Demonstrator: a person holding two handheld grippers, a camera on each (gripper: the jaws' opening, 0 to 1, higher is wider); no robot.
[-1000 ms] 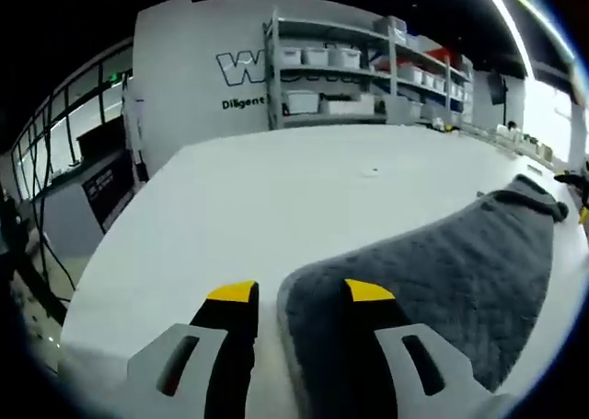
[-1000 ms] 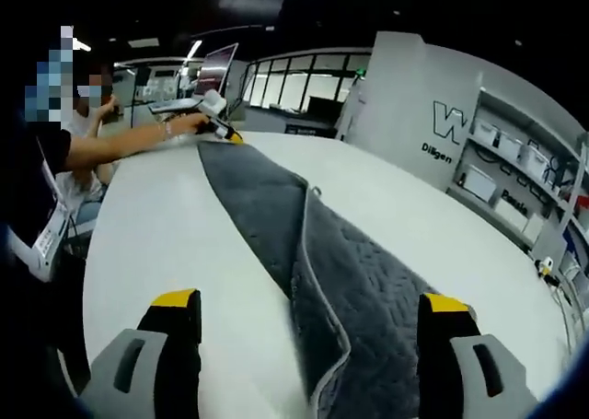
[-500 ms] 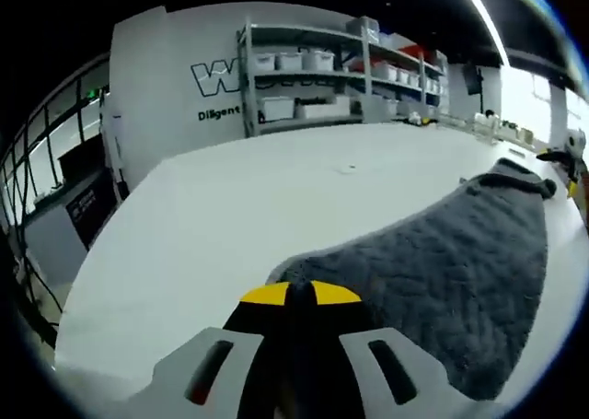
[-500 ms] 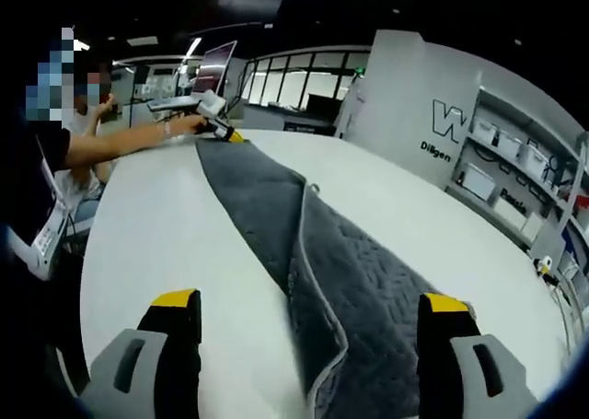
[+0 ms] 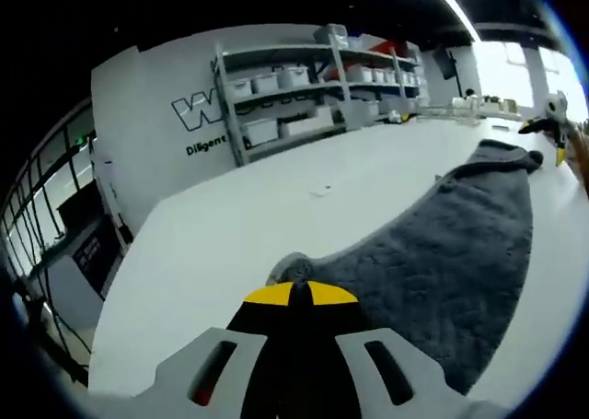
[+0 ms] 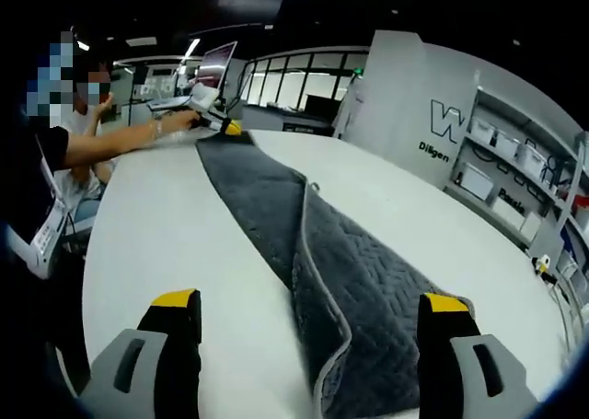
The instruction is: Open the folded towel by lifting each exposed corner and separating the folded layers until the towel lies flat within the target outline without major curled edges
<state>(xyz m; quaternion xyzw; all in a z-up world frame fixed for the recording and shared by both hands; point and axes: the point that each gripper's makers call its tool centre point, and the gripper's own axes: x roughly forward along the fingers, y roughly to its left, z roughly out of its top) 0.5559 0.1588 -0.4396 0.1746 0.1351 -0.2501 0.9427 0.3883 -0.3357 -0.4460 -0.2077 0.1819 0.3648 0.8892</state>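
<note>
A grey quilted towel (image 5: 442,244) lies folded lengthwise on a white table (image 5: 230,226). My left gripper (image 5: 299,296) is shut on the towel's near corner, which puckers up just past the yellow tips. In the right gripper view the same towel (image 6: 340,281) runs away from me as a long strip, its upper layer's pale edge showing. My right gripper (image 6: 310,301) stands wide open above the towel's near end, one jaw on each side. Far off, a hand holds the left gripper (image 6: 219,124) at the towel's far corner. The right gripper (image 5: 555,135) shows at the left gripper view's right edge.
Shelves with white bins (image 5: 304,87) stand beyond the table against a white lettered wall (image 6: 442,124). A person (image 6: 55,152) sits at the table's left side in the right gripper view. Bare tabletop (image 6: 156,226) flanks the towel on both sides.
The left gripper's jaws have shut on the towel's corner and then lifted it a little. The right gripper has stayed open and still.
</note>
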